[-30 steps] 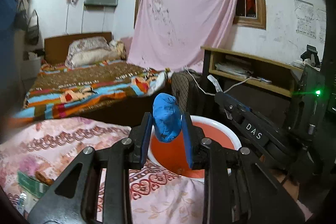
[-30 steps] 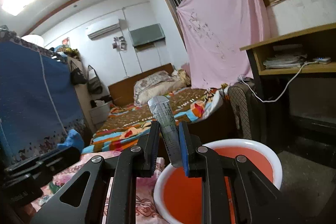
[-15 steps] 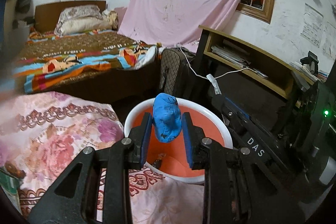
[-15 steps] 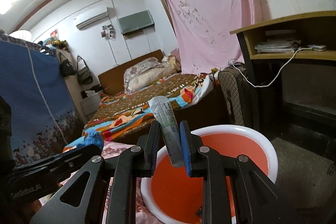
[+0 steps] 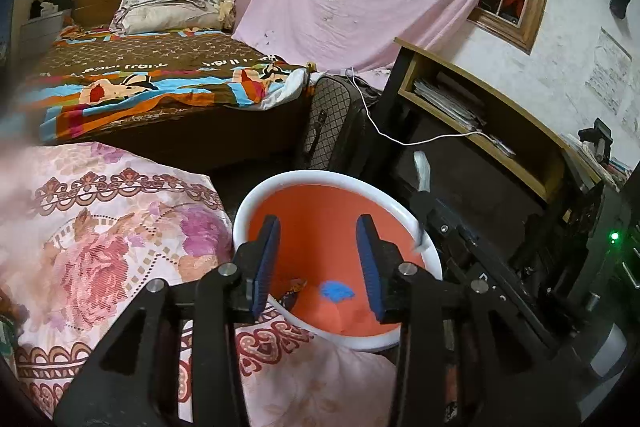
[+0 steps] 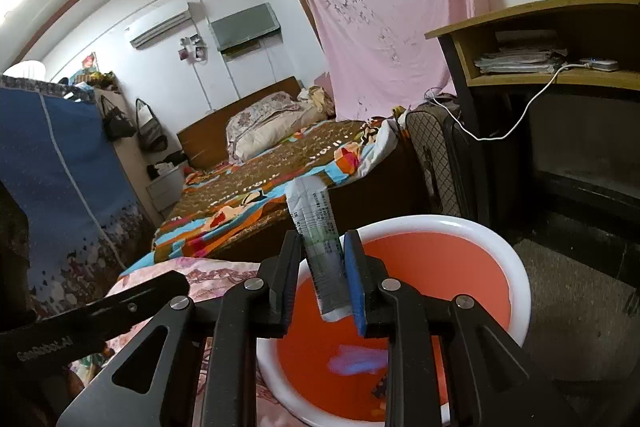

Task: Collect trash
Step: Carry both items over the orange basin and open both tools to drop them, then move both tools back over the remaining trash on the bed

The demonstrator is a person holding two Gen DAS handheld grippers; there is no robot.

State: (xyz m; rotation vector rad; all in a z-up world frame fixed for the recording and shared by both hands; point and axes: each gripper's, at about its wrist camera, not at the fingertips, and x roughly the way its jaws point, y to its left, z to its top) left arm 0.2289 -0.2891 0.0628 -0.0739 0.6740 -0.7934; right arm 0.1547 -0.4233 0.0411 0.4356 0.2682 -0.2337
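Right now I'm over the orange basin (image 5: 332,183) with both tools. My left gripper (image 5: 318,259) is opening with nothing between its blue pads; the blue wad (image 5: 337,291) lies on the basin floor just below and ahead of it, beside a small dark wrapper (image 5: 294,289). My right gripper (image 6: 322,269) is only narrowly parted and has the crumpled tube (image 6: 320,247) clamped upright between its pads, the lower end hanging over the basin's near edge. To release it well I'd ease forward so the tube clears the white rim (image 6: 516,267) (it looks close to the floral bedcover (image 5: 100,227) side), then let the pads part fully.
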